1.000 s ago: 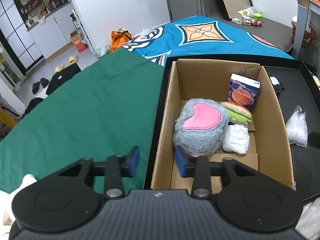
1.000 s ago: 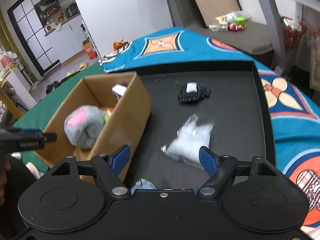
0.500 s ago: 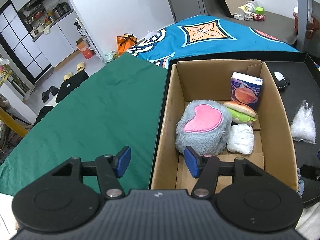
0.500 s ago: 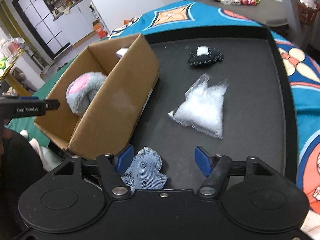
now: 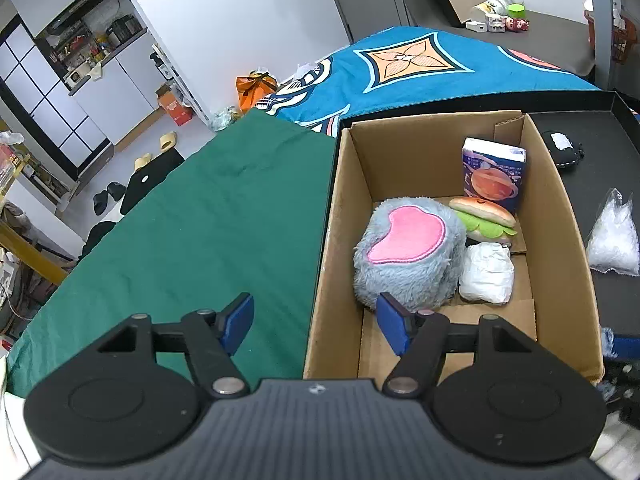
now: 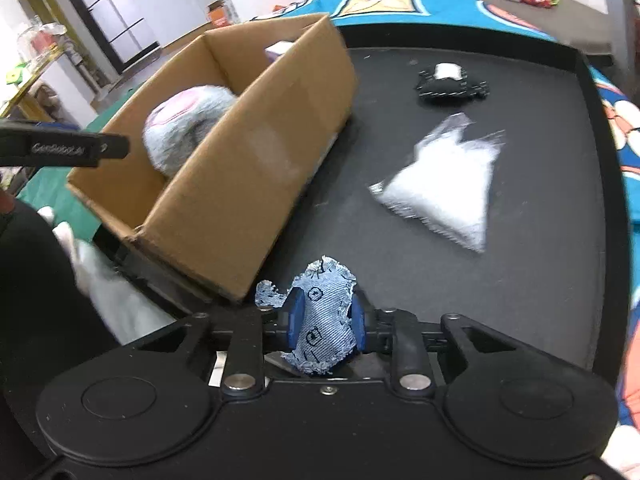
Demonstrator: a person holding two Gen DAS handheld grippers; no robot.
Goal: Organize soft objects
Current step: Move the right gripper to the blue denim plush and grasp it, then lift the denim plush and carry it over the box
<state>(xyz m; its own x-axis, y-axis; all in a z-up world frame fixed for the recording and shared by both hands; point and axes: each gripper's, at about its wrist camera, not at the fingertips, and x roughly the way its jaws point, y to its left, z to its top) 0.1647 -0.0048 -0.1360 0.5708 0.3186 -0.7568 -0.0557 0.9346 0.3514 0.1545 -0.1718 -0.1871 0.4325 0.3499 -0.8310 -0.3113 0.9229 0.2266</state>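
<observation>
Frayed denim patch (image 6: 322, 320) between tongs

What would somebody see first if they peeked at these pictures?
Probably the fluffy grey toy with the pink heart, sitting in the cardboard box beside a toy sandwich. Then the right claw, closing on a frayed denim patch just outside the box's near corner.

Green cloth (image 5: 168, 216); slippers (image 5: 154, 152), perhaps

Readable text: one mark only
"GenRobot.AI" in pale letters on left gripper (image 6: 64, 148) finger, at 9 o'clock in right wrist view; carton (image 5: 493, 178) print illegible.
</observation>
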